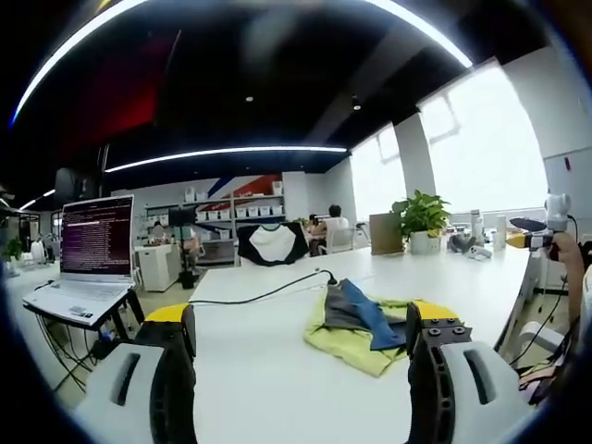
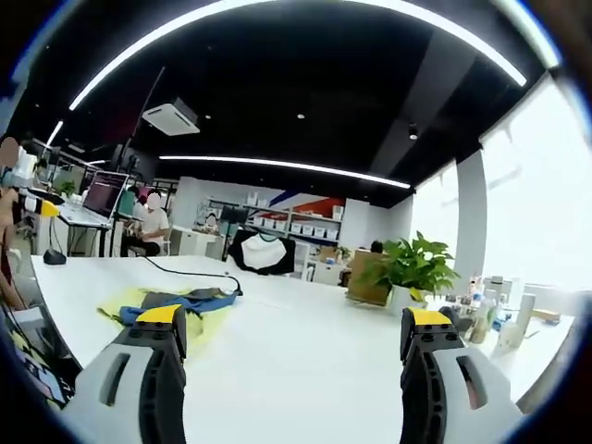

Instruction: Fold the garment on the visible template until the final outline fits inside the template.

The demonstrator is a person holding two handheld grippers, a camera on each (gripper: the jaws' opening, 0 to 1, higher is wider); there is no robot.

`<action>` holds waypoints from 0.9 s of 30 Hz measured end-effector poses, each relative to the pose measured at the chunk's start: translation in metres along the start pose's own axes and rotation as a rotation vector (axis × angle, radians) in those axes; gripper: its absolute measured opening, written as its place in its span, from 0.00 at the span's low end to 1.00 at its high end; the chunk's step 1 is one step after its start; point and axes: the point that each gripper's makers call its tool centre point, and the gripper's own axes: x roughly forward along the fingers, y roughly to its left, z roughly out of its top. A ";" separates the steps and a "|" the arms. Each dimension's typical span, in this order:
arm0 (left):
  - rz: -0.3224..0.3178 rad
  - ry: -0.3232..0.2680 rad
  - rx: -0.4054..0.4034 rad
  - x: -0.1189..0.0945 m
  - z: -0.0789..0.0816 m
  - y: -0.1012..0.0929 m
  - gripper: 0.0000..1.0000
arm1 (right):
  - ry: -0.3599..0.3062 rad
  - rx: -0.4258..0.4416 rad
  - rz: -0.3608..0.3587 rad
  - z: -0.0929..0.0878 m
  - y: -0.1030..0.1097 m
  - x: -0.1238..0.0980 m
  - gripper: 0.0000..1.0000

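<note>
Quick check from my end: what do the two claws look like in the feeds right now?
Both match. The left claw has two chunky light-grey jaws with black inner faces, a dark slot in each shell and yellow tips. The right claw has the same grey shells, black inner faces, slots and yellow caps. No cables or markings show on either.

Nothing here is actually readable, tbh. The laptop off the table's left edge in the left gripper view has rows of text on a dark screen, but they're way too small and blurry to make out. No labels or brands I can read anywhere else.
</note>
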 end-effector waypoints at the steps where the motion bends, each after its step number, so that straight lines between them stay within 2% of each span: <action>1: 0.000 0.000 0.001 0.000 0.000 -0.001 1.00 | 0.005 0.006 0.005 -0.001 0.001 0.001 0.99; 5: 0.001 -0.005 0.010 -0.001 0.002 0.000 0.99 | 0.041 0.046 0.029 -0.009 0.010 0.006 0.99; 11: 0.021 0.002 -0.006 -0.001 0.000 0.008 0.99 | 0.053 0.032 0.077 -0.013 0.028 0.016 0.99; 15: 0.021 -0.002 0.000 -0.004 0.001 0.007 0.99 | 0.057 0.022 0.114 -0.010 0.039 0.021 0.99; 22: 0.031 -0.008 -0.009 -0.010 0.004 0.009 0.99 | 0.036 0.016 0.114 -0.001 0.045 0.032 0.99; 27: 0.054 -0.021 -0.002 -0.016 0.008 0.016 0.99 | 0.055 0.006 0.166 0.001 0.061 0.042 0.99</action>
